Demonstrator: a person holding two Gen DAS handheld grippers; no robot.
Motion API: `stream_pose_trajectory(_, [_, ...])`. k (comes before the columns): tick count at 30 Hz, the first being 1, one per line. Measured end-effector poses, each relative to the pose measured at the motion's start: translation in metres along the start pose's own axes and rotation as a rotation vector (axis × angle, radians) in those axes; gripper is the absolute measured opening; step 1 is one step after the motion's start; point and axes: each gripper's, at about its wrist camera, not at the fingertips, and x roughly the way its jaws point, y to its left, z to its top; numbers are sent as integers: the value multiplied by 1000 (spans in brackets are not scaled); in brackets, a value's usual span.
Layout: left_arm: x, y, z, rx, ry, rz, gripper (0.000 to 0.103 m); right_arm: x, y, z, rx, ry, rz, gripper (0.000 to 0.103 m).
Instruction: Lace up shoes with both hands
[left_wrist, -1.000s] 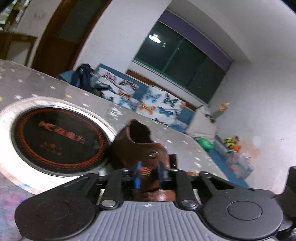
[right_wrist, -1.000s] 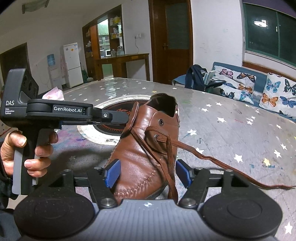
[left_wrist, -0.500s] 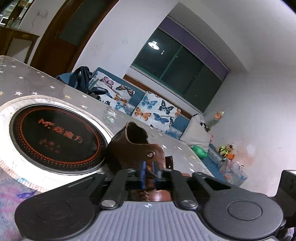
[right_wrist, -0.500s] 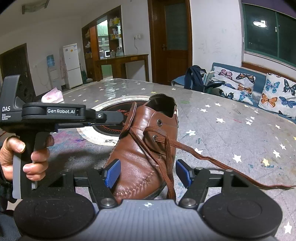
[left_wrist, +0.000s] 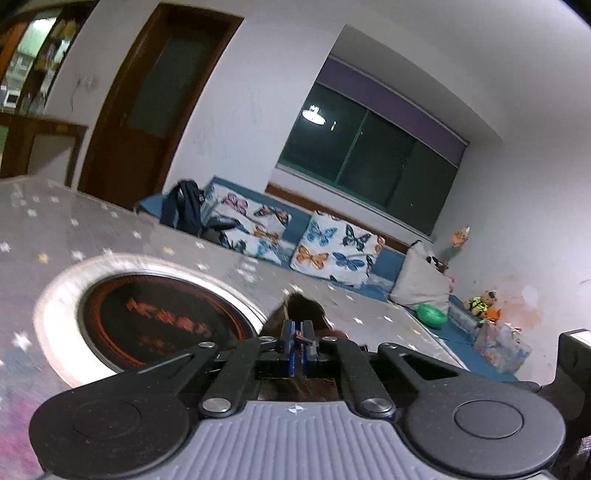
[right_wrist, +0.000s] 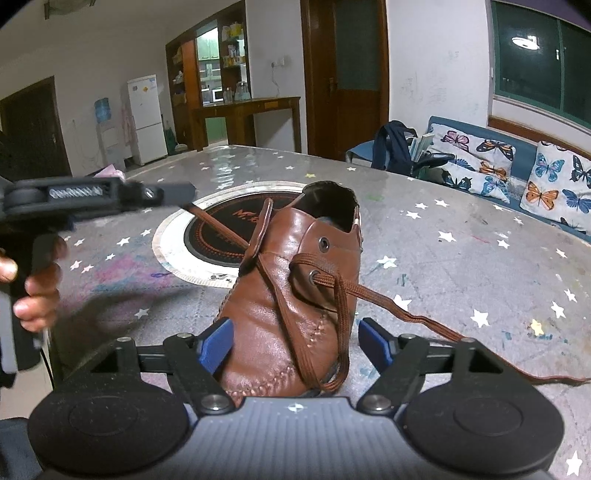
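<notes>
A brown leather shoe (right_wrist: 295, 280) stands on the table with its toe toward my right gripper (right_wrist: 295, 341). That gripper's jaws are opening and stand on either side of the toe; the right pad is off the leather. My left gripper (right_wrist: 188, 192), blurred at the left, is shut on the end of the left lace strand (right_wrist: 221, 230), which runs taut from the shoe's upper eyelets. In the left wrist view the left gripper (left_wrist: 297, 343) pinches a brown lace tip above the shoe (left_wrist: 303, 306). The right lace strand (right_wrist: 424, 319) trails loose over the table.
The grey star-patterned table (right_wrist: 461, 258) has a round black cooker plate (right_wrist: 210, 236) set in it behind the shoe. A person's hand (right_wrist: 37, 295) holds the left gripper's handle. A sofa with butterfly cushions (right_wrist: 517, 173) and a dark backpack (right_wrist: 395, 147) are beyond the table's far edge.
The left gripper closed on the lace end and drew up and away from the shoe, pulling the strand taut. The right gripper's jaws widened a little around the toe.
</notes>
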Motion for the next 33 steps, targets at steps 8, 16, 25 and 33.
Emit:
stream_pose_trajectory(8, [-31, 6, 17, 22, -62, 55, 3, 6, 2, 3, -5, 11, 2, 84])
stream_pose_trajectory(16, [-53, 15, 31, 47, -103, 128, 3, 9, 0, 6, -11, 16, 6, 85])
stream_pose_trajectory(25, [-70, 21, 41, 64, -143, 197, 3, 13, -2, 9, -24, 20, 11, 86])
stream_pose_trajectory(33, [-86, 26, 52, 81, -178, 253, 3, 16, -4, 11, -32, 19, 11, 86])
